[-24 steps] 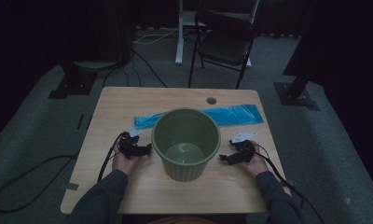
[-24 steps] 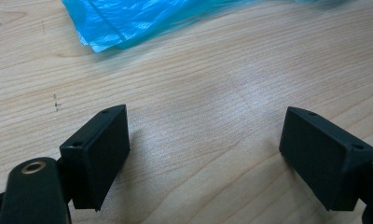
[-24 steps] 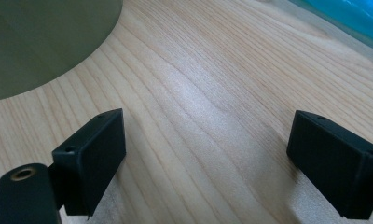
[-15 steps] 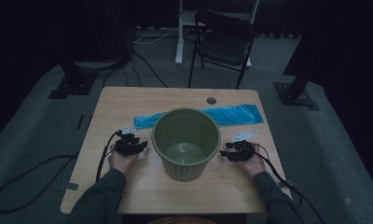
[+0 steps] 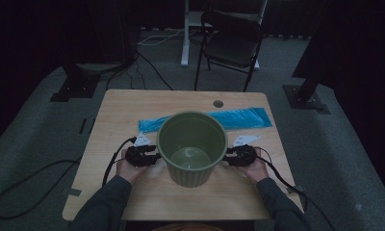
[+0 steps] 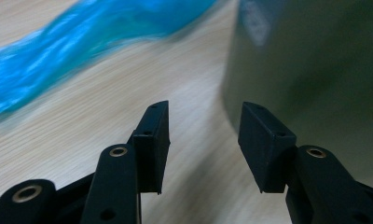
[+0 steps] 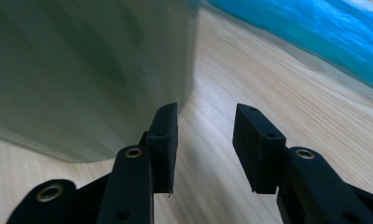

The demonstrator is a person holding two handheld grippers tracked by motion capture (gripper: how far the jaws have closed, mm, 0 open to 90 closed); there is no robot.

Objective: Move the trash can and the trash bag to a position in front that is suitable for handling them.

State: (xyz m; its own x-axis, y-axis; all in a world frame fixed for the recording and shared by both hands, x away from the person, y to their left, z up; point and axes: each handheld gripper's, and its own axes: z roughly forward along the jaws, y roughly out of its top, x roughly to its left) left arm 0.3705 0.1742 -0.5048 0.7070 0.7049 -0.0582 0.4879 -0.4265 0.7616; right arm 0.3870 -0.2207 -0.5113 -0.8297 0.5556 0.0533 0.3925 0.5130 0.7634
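A: Green ribbed plastic bucket (image 5: 192,147) stands mid-desk on the pale wooden desk (image 5: 133,103), a crinkled blue plastic bag (image 5: 248,118) lying flat just behind it.

B: And the grippers?

A: Left gripper (image 6: 203,135) and right gripper (image 7: 204,140) flank the bucket, jaws spread and pinching nothing, likely poised to handle it from both sides.

B: Any writing?

A: A pale label on the bucket's wall, too blurred to read.

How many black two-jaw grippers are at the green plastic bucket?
2. The left black two-jaw gripper is beside the green plastic bucket on its left, the right black two-jaw gripper on its right; both open.
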